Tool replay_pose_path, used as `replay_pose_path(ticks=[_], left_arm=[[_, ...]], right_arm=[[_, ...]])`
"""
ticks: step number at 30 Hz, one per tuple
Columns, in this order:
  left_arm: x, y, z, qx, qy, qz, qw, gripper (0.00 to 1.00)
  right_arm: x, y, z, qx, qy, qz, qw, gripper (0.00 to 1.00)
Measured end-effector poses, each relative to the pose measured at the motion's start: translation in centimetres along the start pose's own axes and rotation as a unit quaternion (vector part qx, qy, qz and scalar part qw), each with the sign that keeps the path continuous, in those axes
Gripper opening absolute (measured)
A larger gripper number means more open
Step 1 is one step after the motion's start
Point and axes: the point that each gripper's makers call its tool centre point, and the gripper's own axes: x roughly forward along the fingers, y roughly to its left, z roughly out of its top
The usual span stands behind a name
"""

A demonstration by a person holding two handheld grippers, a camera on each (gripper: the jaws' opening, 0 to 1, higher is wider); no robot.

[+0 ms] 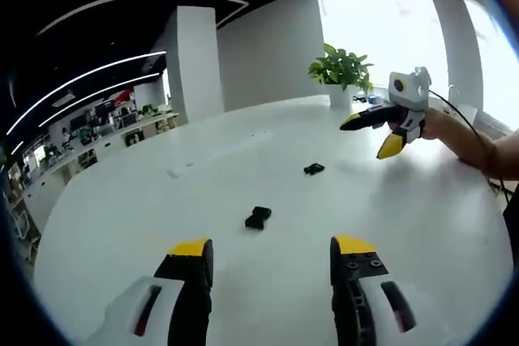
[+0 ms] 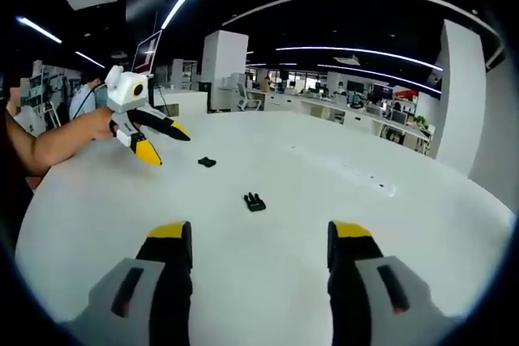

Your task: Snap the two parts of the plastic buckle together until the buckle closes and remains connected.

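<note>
I hold both hand-held grippers with jaws apart, gripping nothing. The two small black plastic buckle halves (image 1: 258, 217) (image 1: 314, 169) lie apart on the white round surface (image 1: 422, 224), mid-frame. They look light, stiff, probably slippery; I'd pinch each by its flat sides.

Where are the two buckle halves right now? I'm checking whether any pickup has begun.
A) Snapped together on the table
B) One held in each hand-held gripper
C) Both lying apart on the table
C: the nearer buckle part and farther buckle part lie separately on the white table, both hand-held grippers open and empty.
</note>
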Motion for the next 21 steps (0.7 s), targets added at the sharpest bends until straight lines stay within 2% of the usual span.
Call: replay_pose_path(ticks=[3,7,10,14,21], left_arm=[[0.1,0.7,0.3,-0.018,-0.006,-0.010,0.9998,0.59],[-0.8,1.0,-0.3,-0.028,-0.004,0.002,0.9996,0.57],[-1.3,0.8,-0.1,-0.035,-0.012,-0.004,0.9993,0.55],[-1.3,1.0,0.6,-0.024,-0.022,0.001,0.9995,0.55],[-0.5,-0.1,0.2,0.012,-0.006,0.004,0.9999,0.57]], right_arm=[[0.3,0.3,0.0,0.011,-0.004,0.011,0.9999,0.69],[0.4,0.9,-0.6,0.012,0.007,0.016,0.9998,0.65],[0.1,0.7,0.3,0.012,-0.006,0.010,0.9999,0.65],[0.0,0.5,0.7,0.004,-0.011,0.005,0.9999,0.65],[0.0,0.7,0.9,-0.007,-0.012,0.001,0.9999,0.65]])
